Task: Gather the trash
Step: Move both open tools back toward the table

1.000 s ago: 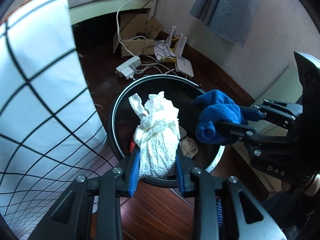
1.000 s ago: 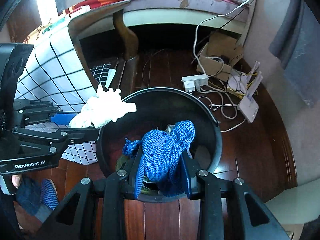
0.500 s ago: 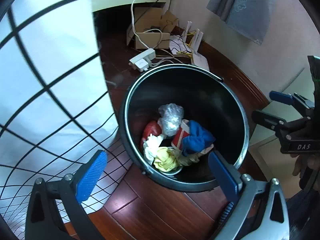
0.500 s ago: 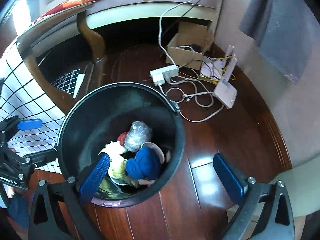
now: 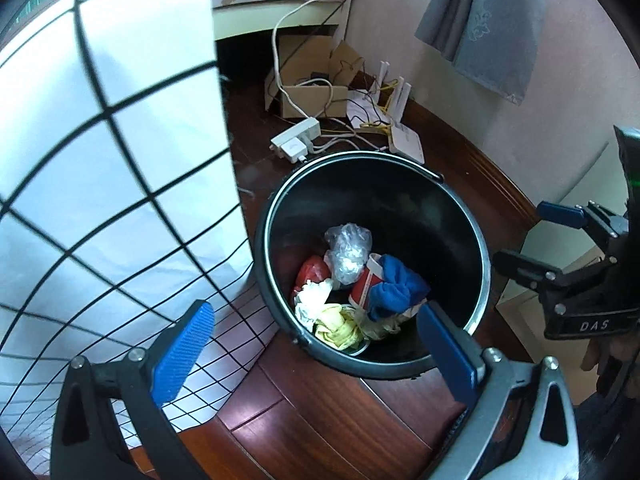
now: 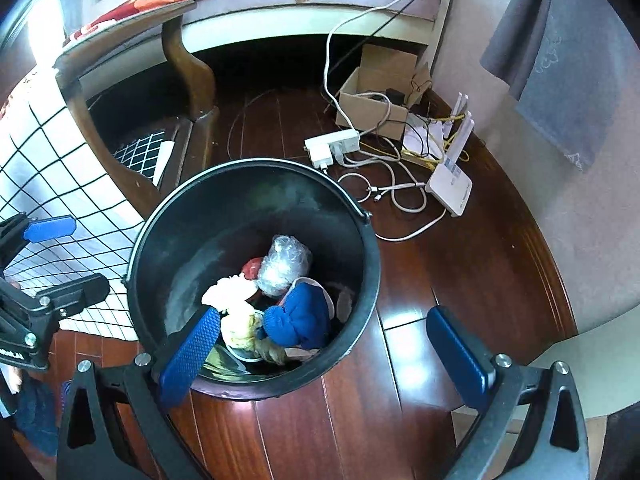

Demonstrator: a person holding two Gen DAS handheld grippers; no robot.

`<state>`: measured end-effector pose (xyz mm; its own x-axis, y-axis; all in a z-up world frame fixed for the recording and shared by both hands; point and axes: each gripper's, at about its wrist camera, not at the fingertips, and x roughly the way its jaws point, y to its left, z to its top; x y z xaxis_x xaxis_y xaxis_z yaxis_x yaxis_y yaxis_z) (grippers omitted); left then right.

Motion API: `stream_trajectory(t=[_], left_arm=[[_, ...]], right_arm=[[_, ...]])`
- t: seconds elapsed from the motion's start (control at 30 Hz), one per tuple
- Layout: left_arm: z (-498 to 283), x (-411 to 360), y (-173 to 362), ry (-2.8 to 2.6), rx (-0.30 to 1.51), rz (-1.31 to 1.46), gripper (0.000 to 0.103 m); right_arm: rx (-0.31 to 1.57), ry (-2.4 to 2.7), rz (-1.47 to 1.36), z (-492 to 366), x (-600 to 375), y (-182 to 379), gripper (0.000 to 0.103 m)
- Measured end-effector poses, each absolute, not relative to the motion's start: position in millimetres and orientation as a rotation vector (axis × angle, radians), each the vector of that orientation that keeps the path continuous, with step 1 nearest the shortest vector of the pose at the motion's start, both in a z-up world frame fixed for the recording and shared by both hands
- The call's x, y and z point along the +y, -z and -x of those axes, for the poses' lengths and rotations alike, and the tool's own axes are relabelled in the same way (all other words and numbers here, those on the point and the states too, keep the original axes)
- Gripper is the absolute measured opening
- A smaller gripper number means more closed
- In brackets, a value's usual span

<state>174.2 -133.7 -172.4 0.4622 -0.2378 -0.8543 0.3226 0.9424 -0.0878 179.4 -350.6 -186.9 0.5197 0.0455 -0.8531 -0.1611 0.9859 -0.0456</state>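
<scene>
A black bucket [image 5: 420, 220] [image 6: 192, 240] stands on the dark wooden floor below both grippers. In it lie a blue cloth [image 5: 396, 292] [image 6: 298, 316], a white tissue wad [image 5: 314, 296] [image 6: 228, 292], a clear plastic bag [image 5: 348, 252] [image 6: 282, 264], a yellow rag [image 5: 338, 326] and a red and white cup [image 5: 366, 284]. My left gripper [image 5: 316, 312] hangs open over the bucket's near rim with nothing in it. My right gripper [image 6: 324, 316] is open and bare too, above the bucket's near right side. Each gripper shows in the other's view, left gripper [image 6: 68, 258] and right gripper [image 5: 536, 236].
A white checked cloth [image 5: 112, 160] hangs close on the bucket's left over a wooden table leg [image 6: 192, 64]. Behind the bucket lie a power strip [image 5: 296, 140], loose cables, a cardboard box [image 5: 312, 92] and a white router [image 5: 406, 144]. A grey cloth [image 5: 480, 20] hangs on the wall.
Both grippers have opened wide. The white tissue wad left my left gripper and the blue cloth left my right one; both now lie in the bucket.
</scene>
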Motion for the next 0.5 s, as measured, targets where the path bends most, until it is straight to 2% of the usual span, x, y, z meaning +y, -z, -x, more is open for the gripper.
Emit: stream_trajectory(t=[0.5], left_arm=[[-147,-118,135,0.314,0.947,-0.062,0.102]], right_arm=[[0.927,-0.17,0.164,-159,-322,144,0.103]])
